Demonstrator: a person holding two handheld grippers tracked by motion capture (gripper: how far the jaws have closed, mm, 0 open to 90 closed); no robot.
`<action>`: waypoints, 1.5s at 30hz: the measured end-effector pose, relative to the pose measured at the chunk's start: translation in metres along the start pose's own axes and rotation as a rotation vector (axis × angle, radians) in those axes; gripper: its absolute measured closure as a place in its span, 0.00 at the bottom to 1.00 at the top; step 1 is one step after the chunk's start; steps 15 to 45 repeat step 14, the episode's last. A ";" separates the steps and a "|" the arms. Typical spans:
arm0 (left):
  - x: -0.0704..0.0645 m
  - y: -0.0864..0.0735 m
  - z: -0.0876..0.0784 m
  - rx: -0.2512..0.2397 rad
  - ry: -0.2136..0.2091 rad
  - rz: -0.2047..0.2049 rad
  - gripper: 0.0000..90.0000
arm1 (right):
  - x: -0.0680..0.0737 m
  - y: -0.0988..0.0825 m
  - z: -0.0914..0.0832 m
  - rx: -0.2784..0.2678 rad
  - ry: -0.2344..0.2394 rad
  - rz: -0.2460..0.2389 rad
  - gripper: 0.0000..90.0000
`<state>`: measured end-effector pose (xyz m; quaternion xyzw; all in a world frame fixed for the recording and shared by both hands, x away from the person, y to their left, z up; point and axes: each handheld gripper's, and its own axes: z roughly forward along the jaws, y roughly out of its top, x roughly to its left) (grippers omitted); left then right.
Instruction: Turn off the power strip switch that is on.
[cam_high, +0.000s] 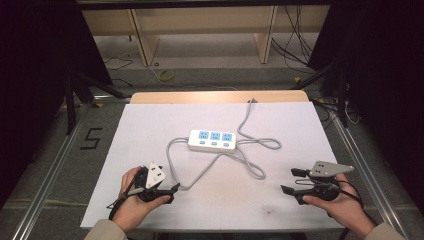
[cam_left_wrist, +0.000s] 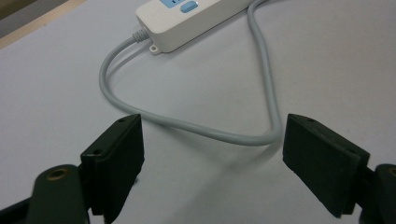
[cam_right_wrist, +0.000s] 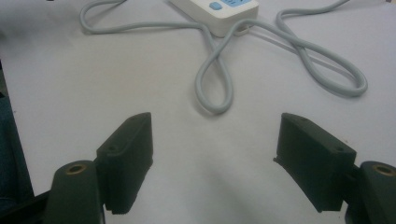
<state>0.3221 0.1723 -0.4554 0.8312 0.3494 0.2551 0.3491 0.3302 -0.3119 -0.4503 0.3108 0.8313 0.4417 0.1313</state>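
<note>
One power strip (cam_high: 212, 140) lies ahead of the grippers, with one grey cable (cam_high: 250, 160) and three blue sockets, each seemingly with its own small button. Two grippers: left gripper (cam_high: 170, 192), right gripper (cam_high: 292, 181).

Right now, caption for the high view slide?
Two open grippers, left and right, flank a white power strip and its looped grey cord.

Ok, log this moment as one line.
left gripper: open, empty, near cord loop | right gripper: open, empty | power strip: untouched, mid-table
</note>
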 end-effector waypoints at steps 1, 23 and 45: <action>-0.001 0.000 0.001 -0.004 -0.001 -0.002 0.22 | 0.000 0.000 0.000 0.000 0.000 0.001 0.31; -0.003 0.002 0.002 -0.002 -0.006 0.005 0.22 | 0.001 0.000 -0.002 -0.008 -0.006 0.008 0.30; -0.003 0.002 0.002 -0.002 -0.006 0.005 0.22 | 0.001 0.000 -0.002 -0.008 -0.006 0.008 0.30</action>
